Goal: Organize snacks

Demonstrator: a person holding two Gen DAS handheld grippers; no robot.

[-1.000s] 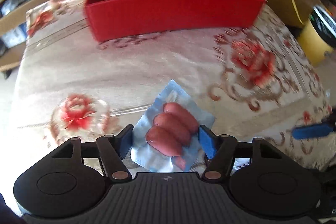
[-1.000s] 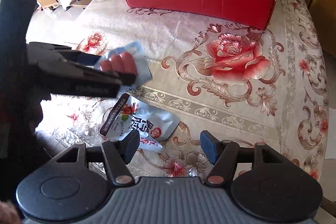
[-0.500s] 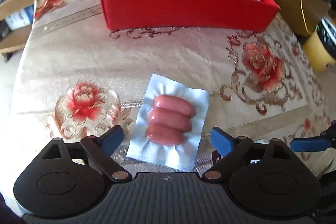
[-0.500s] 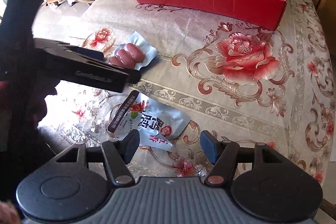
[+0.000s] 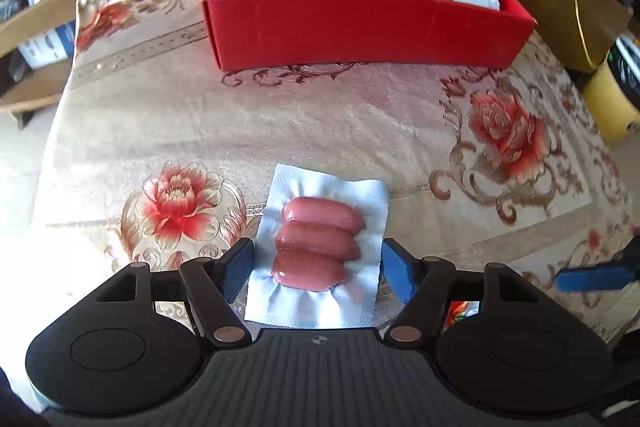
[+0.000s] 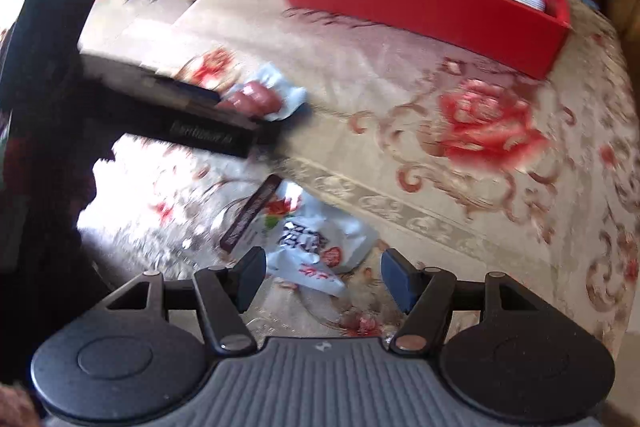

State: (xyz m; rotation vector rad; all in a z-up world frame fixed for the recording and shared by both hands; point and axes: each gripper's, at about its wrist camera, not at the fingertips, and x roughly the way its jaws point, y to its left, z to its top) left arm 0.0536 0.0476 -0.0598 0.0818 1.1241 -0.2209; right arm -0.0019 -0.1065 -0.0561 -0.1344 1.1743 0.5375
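Left gripper (image 5: 318,267): seen from its own camera, its two blue-padded jaws straddle the sausage pack and are closing on it. The left pad sits right at the pack's left edge; the right pad stands just clear of the right edge. No firm squeeze shows.
Sausage pack (image 5: 320,251): a clear, pale blue vacuum pouch with three pink sausages side by side. It lies flat on the tablecloth at about 6 o'clock in the left view, directly between the jaws. In the blurred right view it shows at about 10 o'clock (image 6: 260,101), partly behind the dark body of the left gripper.
Right gripper (image 6: 322,277): its jaws stand apart and grip nothing. They hover over the white snack bag, whose near corner shows in the gap between them.
White snack bag (image 6: 316,231): a white pouch with dark printed characters and a brown strip along one edge. It lies on the cloth at about 6 o'clock in the right view, just beyond the pads.
Red box (image 5: 360,27): a long, open red box at 12 o'clock in the left view, well apart from the sausage pack. It already holds several wrapped snacks, among them a golden-brown packet and a white packet at its right end.
Tablecloth (image 5: 340,131): beige fabric with red flowers and brown scrollwork, covering the whole work surface.
Surroundings: wooden shelving behind at 10 to 11 o'clock; a cardboard box and a yellow container at 2 to 3 o'clock in the left view.
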